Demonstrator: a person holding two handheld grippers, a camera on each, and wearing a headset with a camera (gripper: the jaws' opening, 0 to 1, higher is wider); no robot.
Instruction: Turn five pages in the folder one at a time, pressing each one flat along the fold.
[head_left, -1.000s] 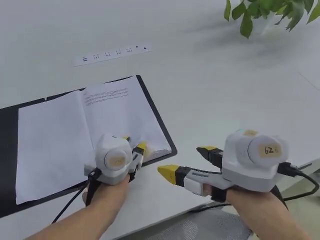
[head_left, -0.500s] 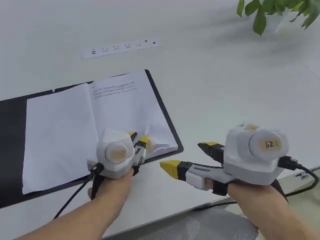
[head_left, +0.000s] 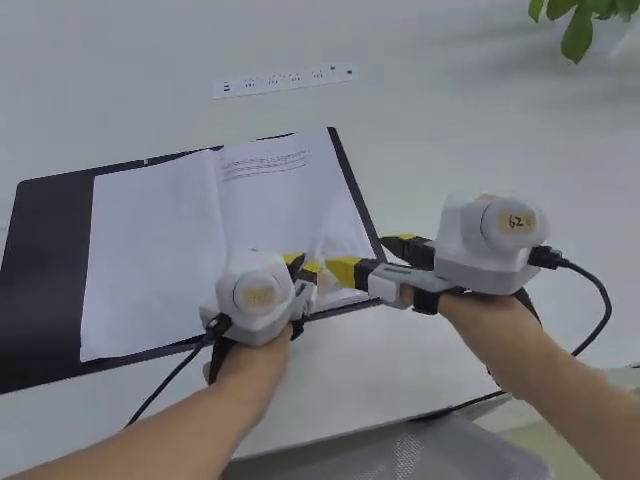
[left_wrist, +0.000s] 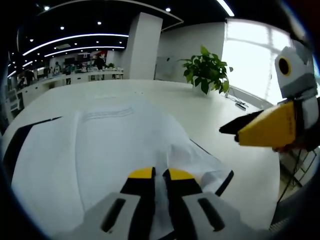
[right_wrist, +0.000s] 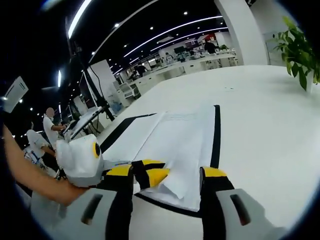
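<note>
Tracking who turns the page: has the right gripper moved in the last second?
Yes. The right gripper has closed in leftward on the folder's near right corner, beside the left gripper pinching the page.

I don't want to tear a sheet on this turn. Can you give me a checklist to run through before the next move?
1. Folder lies open and flat on the table: ok.
2. Left gripper is closed on the lower edge of the right-hand page: ok.
3. Only one sheet is pinched: cannot tell.
4. Right gripper is open, beside that page's lower corner: ok.
5. Page is free of creases: not ok, the paper is buckled just ahead of the left jaws.
</note>
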